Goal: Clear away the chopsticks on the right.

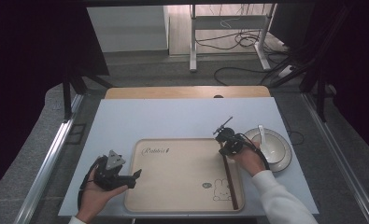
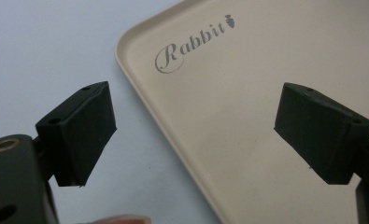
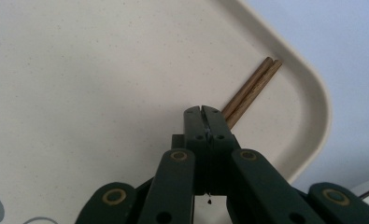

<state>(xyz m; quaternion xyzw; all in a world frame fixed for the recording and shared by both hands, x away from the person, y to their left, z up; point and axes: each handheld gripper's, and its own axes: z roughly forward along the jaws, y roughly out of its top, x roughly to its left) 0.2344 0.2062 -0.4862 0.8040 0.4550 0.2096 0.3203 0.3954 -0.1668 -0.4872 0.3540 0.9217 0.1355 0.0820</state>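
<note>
Over tray (image 1: pixel 173 186): right tool (image 3: pixel 204 111) clamped shut above chopsticks (image 3: pixel 252 86); left tool (image 2: pixel 196 135) wide open, empty; bowl (image 1: pixel 278 149) beside.

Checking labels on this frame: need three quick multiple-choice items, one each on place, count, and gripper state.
1. Where do the chopsticks lie?
A. by the tray's right rim
B. in the bowl
C. off the tray, on the table

2. How many chopsticks?
A. one
B. two
C. four

3. Left hand-held gripper jaws?
A. shut
B. shut on a spoon
C. open, nothing between

Key: 1 A, they run along the right rim of the tray. 2 B, two sticks lie side by side. 3 C, the pads stand wide apart over the tray's rim.
</note>
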